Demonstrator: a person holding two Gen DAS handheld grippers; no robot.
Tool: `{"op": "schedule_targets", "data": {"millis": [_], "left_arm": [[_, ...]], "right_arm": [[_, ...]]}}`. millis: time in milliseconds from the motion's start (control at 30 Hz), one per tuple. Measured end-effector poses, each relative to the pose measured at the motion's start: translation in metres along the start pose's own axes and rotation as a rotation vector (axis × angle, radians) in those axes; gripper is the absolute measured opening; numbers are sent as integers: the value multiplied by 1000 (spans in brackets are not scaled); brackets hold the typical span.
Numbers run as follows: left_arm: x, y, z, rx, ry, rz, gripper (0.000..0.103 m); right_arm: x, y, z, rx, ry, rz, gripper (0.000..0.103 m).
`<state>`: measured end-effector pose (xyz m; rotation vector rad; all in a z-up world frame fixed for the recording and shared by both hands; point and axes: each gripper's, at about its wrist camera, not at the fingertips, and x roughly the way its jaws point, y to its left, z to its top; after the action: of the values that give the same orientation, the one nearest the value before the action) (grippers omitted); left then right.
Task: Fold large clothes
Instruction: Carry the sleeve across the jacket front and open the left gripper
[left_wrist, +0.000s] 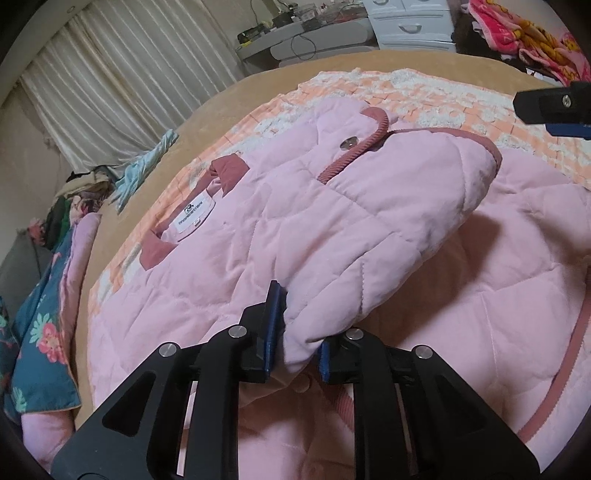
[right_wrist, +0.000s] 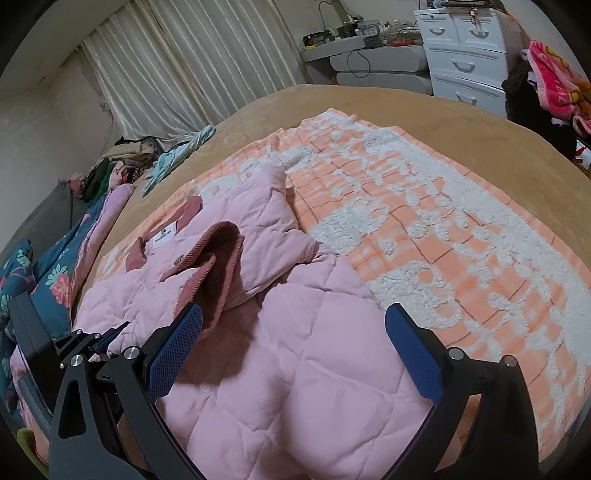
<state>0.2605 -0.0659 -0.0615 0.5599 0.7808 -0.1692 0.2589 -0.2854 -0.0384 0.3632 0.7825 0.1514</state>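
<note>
Left gripper (left_wrist: 295, 332) pinching pink jacket (left_wrist: 332, 206) (right gripper (right_wrist: 295, 354) agape)

The white neck label (left_wrist: 194, 218) inside the pink jacket (left_wrist: 295, 229) bears print too blurred to read.

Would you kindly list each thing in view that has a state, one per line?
Jacket: partly folded, sleeve laid across the body, lying on the blanket.
Blanket: spread flat on the bed.
Left gripper: jaws nearly shut, a fold of jacket between them.
Right gripper: jaws open, nothing held, over the jacket.
Drawers: closed.
Curtain: drawn.
</note>
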Motion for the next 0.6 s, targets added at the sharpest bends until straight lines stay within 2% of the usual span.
{"op": "schedule_targets", "data": {"millis": [100,167,200,300,400,467,600], "left_arm": [[-5,0,-3,24,2,41,24],[-7,-3,-7,69,4,111,57],[-8,-3,-8,84,6,133,59],[-15,5,-13,39,2,68,59],[-26,14,-18,9,4,30,71],[-37,24,-23,-40,-8,-30,83],[-53,54,-31,-182,-23,-141,90]], "right_arm": [[0,3,0,-12,-2,-4,99],[0,5,0,-17,-1,-6,99],[-1,6,0,-22,-2,-6,99],[-1,10,-1,-35,1,-9,99],[0,15,-3,-47,14,-3,99],[2,19,-3,-33,32,18,99],[11,32,-6,-13,85,99,99]]}}
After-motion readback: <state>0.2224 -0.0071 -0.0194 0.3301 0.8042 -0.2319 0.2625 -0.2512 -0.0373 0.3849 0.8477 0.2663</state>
